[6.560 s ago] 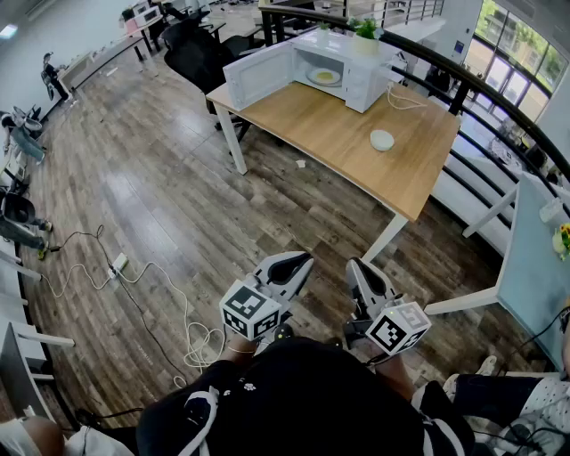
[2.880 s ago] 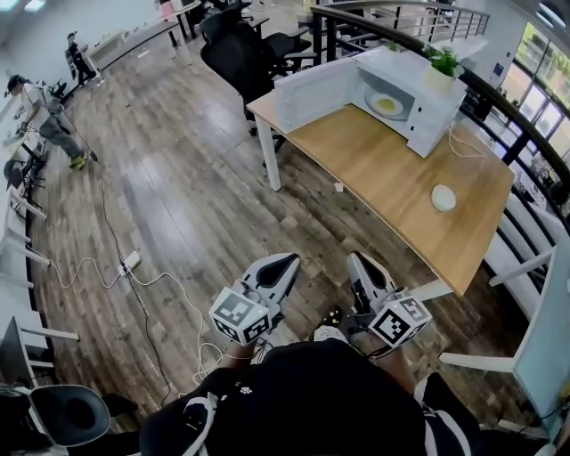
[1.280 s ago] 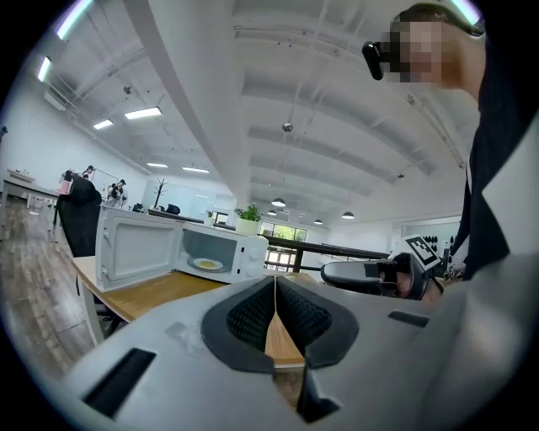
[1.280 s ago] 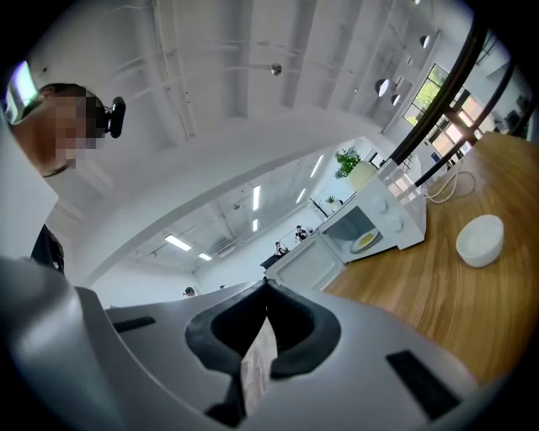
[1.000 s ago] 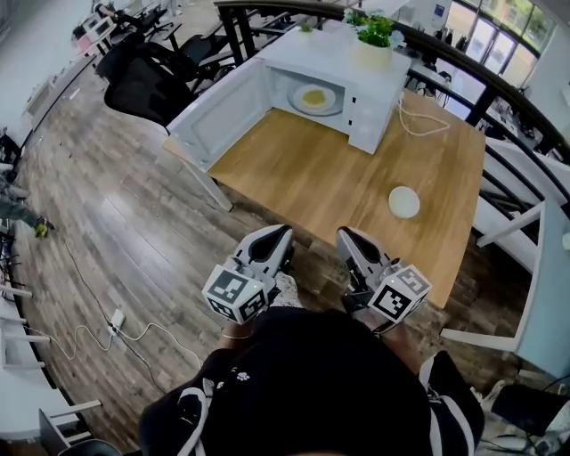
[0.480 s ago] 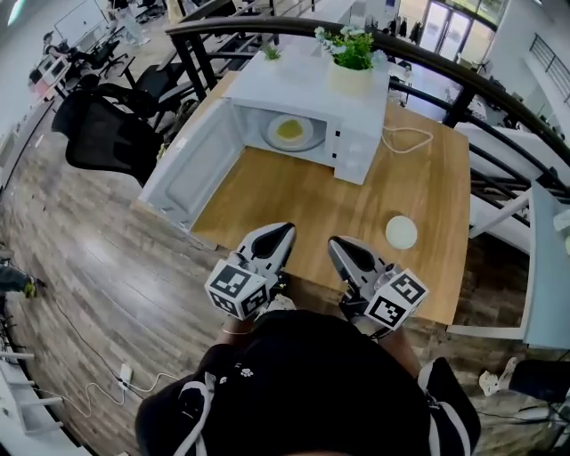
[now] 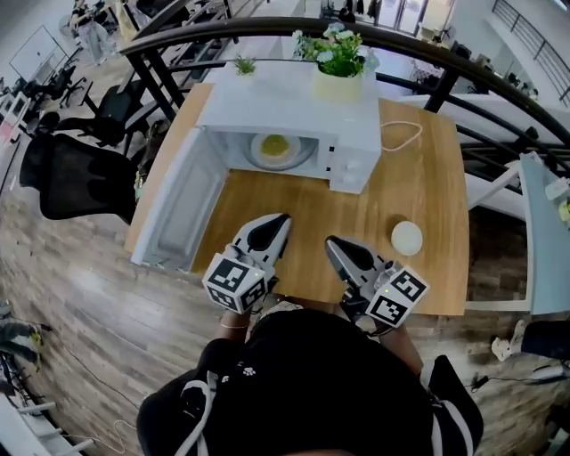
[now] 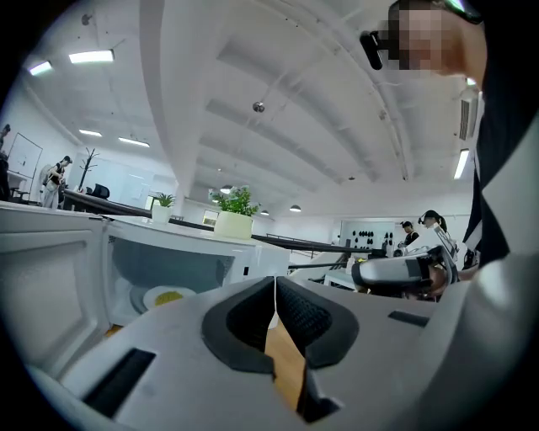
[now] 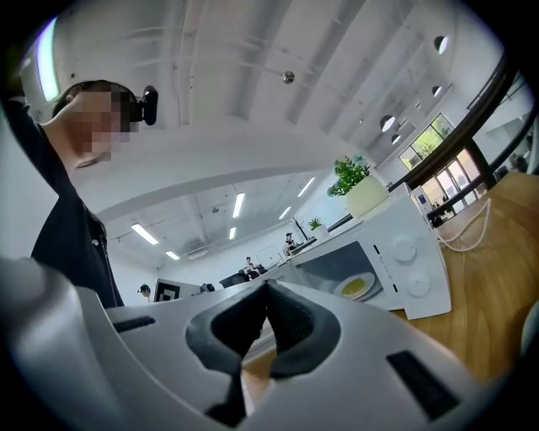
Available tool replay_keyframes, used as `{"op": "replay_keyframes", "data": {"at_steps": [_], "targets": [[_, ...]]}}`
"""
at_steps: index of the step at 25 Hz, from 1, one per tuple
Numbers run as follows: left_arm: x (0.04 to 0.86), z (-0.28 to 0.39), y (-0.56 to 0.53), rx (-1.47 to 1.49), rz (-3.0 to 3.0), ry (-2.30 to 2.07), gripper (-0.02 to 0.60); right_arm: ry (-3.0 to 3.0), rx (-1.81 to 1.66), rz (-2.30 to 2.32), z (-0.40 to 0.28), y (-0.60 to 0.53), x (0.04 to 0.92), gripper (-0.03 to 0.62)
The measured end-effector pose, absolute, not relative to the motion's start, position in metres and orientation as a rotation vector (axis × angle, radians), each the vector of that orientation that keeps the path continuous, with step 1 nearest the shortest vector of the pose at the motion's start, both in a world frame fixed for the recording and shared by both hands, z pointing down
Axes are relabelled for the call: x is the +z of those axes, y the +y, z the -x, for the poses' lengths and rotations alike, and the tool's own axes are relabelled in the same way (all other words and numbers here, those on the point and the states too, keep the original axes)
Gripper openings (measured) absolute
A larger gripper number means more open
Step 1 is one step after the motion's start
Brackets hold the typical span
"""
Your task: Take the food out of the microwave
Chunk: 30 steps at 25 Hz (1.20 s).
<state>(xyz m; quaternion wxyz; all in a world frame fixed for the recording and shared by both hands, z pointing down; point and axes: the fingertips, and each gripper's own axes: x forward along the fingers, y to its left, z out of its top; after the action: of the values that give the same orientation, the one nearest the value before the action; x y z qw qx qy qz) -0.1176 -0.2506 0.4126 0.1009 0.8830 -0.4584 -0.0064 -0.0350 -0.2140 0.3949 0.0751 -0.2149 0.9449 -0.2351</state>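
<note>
Inside the open microwave (image 7: 294, 111) sits a plate of food (image 7: 278, 149); over the surface (image 7: 419, 183), left gripper (image 7: 278, 221) and right gripper (image 7: 331, 243) hover empty, fingers (image 8: 244, 321) together.

This is a large open-plan office. In the head view, black swivel office chairs (image 7: 76, 183) stand on the wood-plank floor (image 7: 71, 294) at the left, and more chairs and desks crowd the upper left corner. A curved black railing (image 7: 267, 25) runs across the top of the frame. In front of it stands a wooden table (image 7: 427, 169) carrying a white microwave (image 7: 285, 102), which has a potted plant (image 7: 337, 58) on top. A pale desk (image 7: 545, 240) fills the right edge. The left gripper view shows a white ceiling with strip lights (image 8: 91, 56) at upper left and people (image 8: 57, 178) standing at the far left. The right gripper view shows tall windows (image 9: 438, 139) at the right.
</note>
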Motion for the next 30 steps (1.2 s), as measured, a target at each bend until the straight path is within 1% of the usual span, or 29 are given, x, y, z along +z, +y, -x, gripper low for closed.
{"op": "replay_keyframes", "data": {"at_steps": [11,18,23,27,28,29,30], "targets": [[0.421,0.185,-0.308,0.072,-2.603,-1.401,0.018,2.733,-0.739,0.891,0.062,-0.266,0.403,0.002],[0.418,0.231,-0.346,0.079,-2.536,-1.476,0.018,2.67,-0.695,0.978,0.082,-0.295,0.393,0.002],[0.418,0.248,-0.374,0.106,-2.523,-1.506,0.02,2.627,-0.709,1.06,0.09,-0.317,0.395,0.002],[0.435,0.257,-0.395,0.13,-2.499,-1.509,0.021,2.576,-0.771,1.163,0.094,-0.338,0.408,0.002],[0.442,0.257,-0.399,0.141,-2.49,-1.503,0.028,2.567,-0.789,1.19,0.095,-0.344,0.413,0.002],[0.449,0.256,-0.404,0.153,-2.479,-1.495,0.067,2.558,-0.806,1.216,0.096,-0.35,0.417,0.002],[0.457,0.256,-0.408,0.167,-2.466,-1.486,0.138,2.549,-0.822,1.237,0.097,-0.355,0.42,0.002]]}}
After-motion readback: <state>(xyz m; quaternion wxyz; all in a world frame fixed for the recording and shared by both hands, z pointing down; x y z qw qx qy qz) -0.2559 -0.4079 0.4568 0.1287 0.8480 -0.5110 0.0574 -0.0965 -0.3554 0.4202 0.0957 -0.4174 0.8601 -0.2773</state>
